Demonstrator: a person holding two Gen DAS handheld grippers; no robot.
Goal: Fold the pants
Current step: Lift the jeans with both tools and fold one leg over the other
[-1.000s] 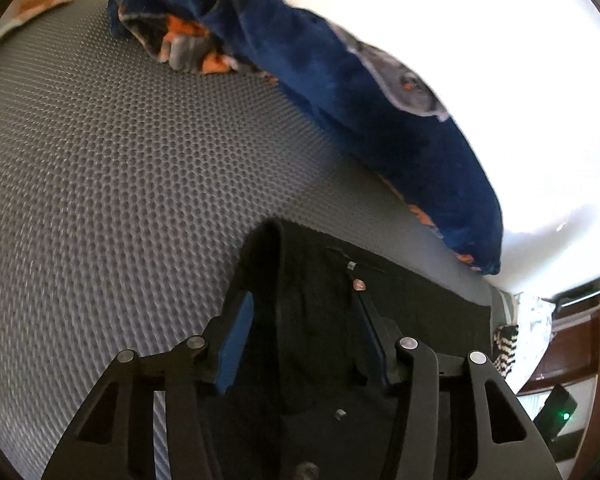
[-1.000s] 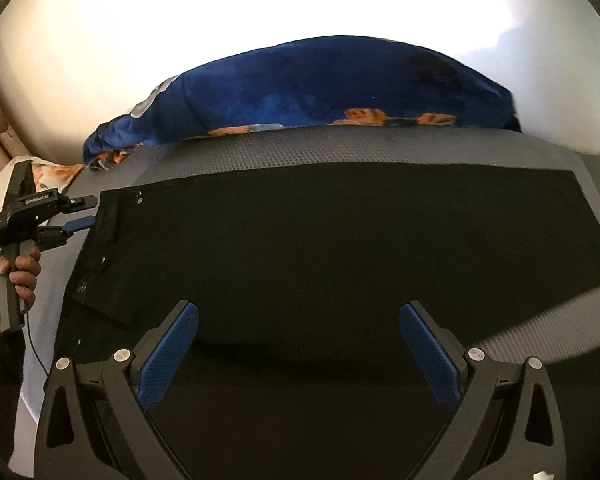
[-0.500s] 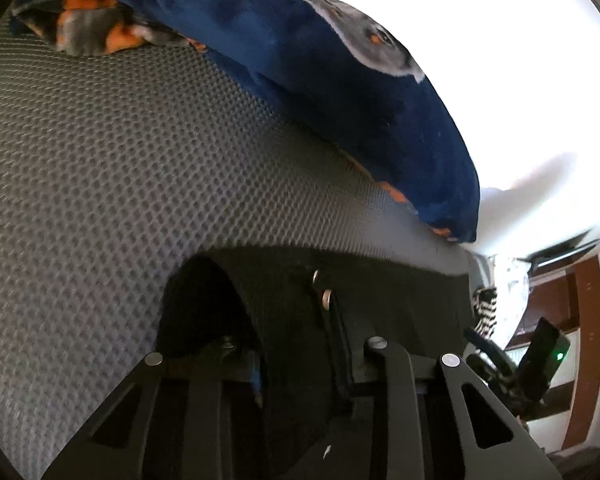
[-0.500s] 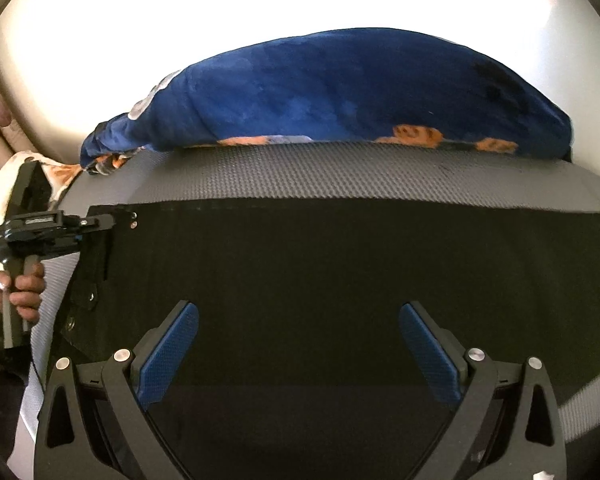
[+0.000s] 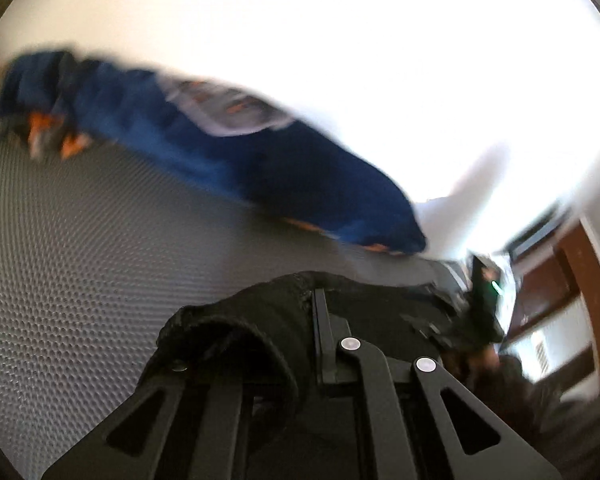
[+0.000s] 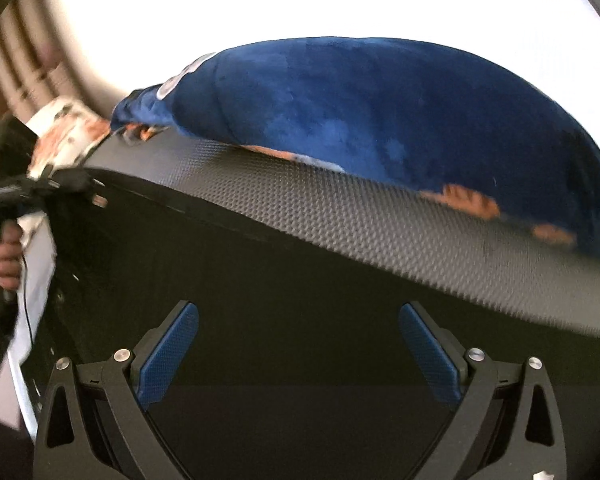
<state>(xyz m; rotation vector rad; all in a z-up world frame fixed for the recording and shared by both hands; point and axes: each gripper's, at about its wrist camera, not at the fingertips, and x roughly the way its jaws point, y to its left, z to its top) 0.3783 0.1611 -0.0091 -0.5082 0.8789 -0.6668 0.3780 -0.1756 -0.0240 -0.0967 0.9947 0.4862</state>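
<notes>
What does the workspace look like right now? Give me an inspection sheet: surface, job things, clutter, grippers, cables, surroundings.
Surface: grey dimpled mat, bare strip between pants and blanket.
Job's things: black pants spread flat across the mat; waistband corner bunched and lifted.
Clutter: blue blanket with orange patches heaped along the far edge; an orange-and-white patterned cloth at the left end.
Grippers: left gripper shut on the waistband corner, jaws just closed; right gripper open above the pants, nothing between its pads.
Cables: thin dark cable hanging below the hand on the left gripper.
Surroundings: bright white wall behind; brown wooden furniture to the side, blurred.
</notes>
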